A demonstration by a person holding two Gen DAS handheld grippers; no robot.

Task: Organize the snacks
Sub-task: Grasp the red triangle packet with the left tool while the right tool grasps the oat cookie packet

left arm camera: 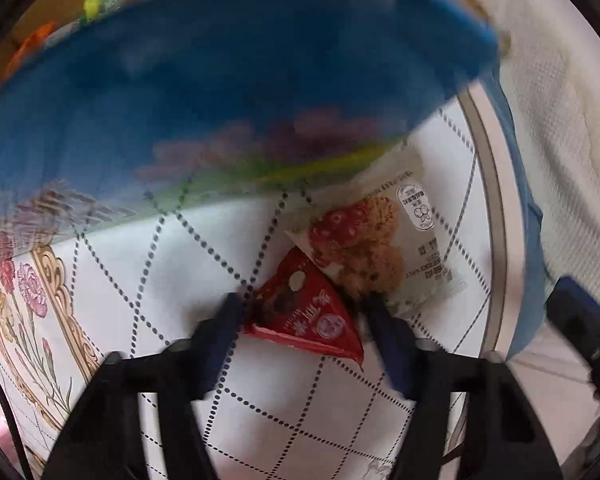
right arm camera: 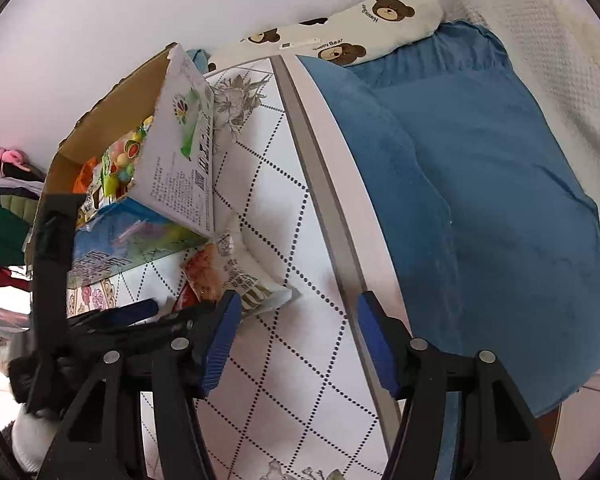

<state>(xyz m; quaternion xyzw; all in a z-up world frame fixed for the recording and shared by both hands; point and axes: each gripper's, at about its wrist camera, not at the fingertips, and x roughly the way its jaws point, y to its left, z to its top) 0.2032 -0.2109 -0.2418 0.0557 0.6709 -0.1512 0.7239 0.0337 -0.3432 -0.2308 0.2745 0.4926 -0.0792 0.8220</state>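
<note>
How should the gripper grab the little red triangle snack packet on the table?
Come from straight above and pinch the red triangular packet across its two slanted sides near the middle. It lies flat on the table, and the left gripper already straddles it there. One corner sits under the white snack packet, so lift gently.

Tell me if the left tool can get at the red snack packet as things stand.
Probably yes. The left tool already straddles the red snack packet, fingers at either side; nothing lies over it, though the white packet touches its far edge.
</note>
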